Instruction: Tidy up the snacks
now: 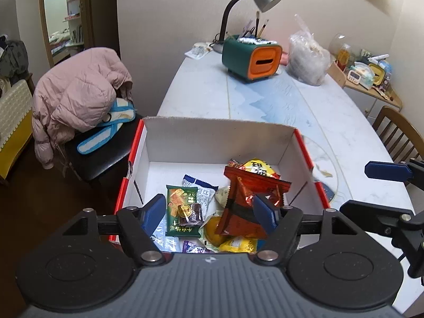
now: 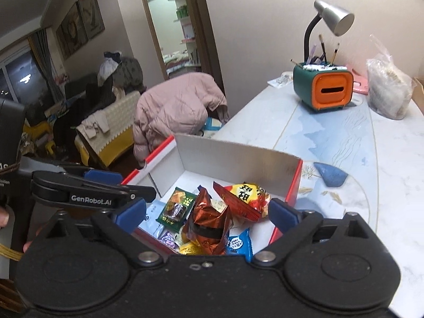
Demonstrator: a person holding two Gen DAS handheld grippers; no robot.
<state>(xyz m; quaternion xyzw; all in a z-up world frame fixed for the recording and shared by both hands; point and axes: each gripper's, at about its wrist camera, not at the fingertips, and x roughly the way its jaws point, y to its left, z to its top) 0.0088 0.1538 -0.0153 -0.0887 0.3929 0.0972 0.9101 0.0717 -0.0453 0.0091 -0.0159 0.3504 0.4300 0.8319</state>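
While both our grippers hang released over the red-rimmed box point(image 1: 287, 143) at lower centre, left gripper point(image 1: 210, 212) and right gripper point(image 2: 208, 210) grasp nothing (snacks point(image 1: 246, 201) lie inside).

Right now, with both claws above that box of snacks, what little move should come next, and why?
Probably lift both away. The left claw and right claw are open and hold nothing, the snack packets already lie in the box, and no loose snack shows on the table.
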